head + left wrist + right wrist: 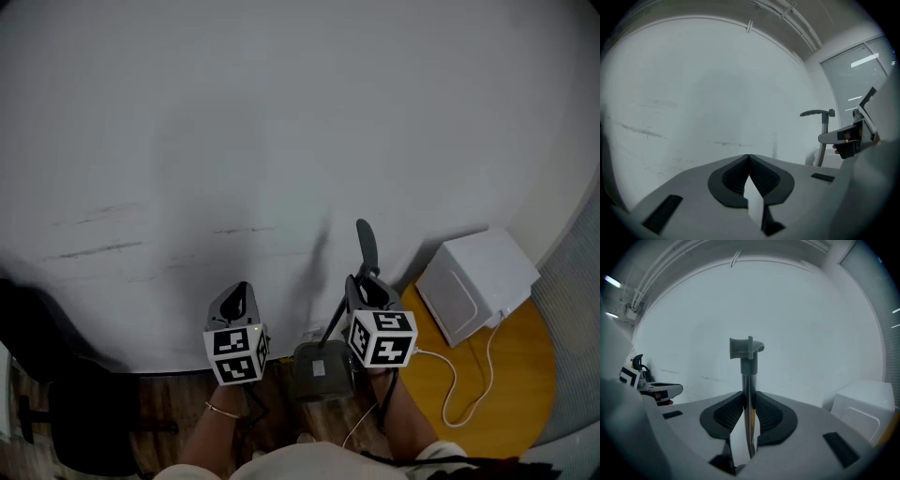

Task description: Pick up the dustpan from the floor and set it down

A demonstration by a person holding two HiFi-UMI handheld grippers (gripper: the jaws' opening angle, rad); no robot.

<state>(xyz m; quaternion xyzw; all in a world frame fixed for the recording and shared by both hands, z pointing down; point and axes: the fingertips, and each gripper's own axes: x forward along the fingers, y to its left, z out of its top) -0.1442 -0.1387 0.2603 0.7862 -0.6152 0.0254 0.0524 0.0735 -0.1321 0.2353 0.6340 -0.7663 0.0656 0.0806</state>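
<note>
While right tongs [749, 398] clamp the dustpan handle [748, 364], left tongs [749, 158] hover alongside.

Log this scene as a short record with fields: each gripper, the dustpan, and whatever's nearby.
Left gripper: jaws together, nothing between them
Right gripper: shut on the dustpan handle, an upright pole with its grip above the jaws
Dustpan pan: grey, low between the two grippers in the head view
White box: right of the grippers, on orange floor, white cable beside it
Backdrop: white wall
</note>
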